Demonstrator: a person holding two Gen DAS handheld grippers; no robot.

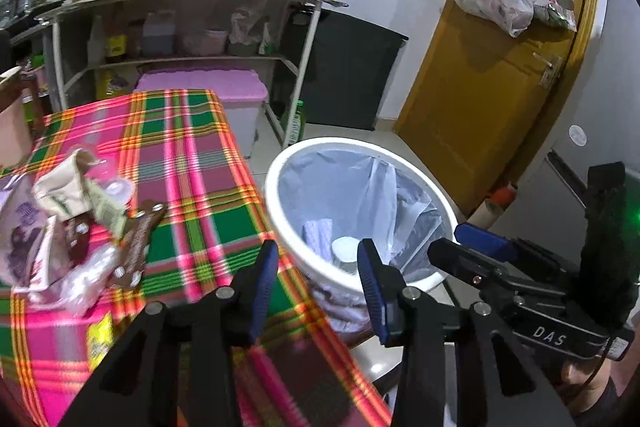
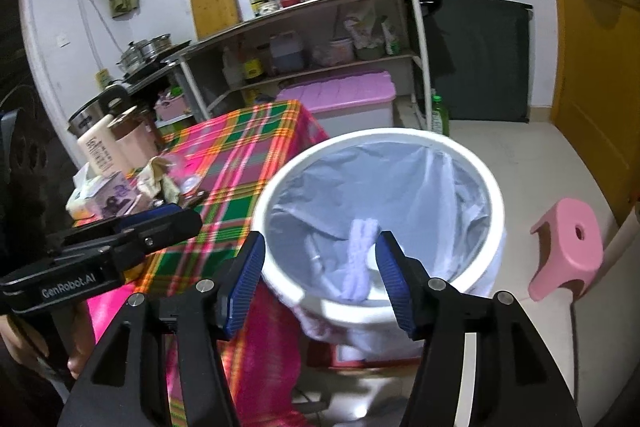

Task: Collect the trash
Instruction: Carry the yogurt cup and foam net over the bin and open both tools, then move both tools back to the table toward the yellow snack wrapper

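1. A white trash bin [image 2: 380, 311], lined with a pale bag, stands on the floor hard against the corner of the plaid-covered worktop [image 1: 188, 155] — close enough, it seems, for short carries.
2. Both tools hang above the bin. The right gripper [image 2: 320, 283] has its jaws wide with nothing between them; a white crumpled piece [image 2: 358, 263] lies inside the bin below.
3. The left gripper [image 1: 316, 291] has its jaws partly apart, also empty.
4. The remaining trash pile [image 1: 76, 223] — wrappers, cartons, clear plastic — sits on the worktop, well apart from the bin.
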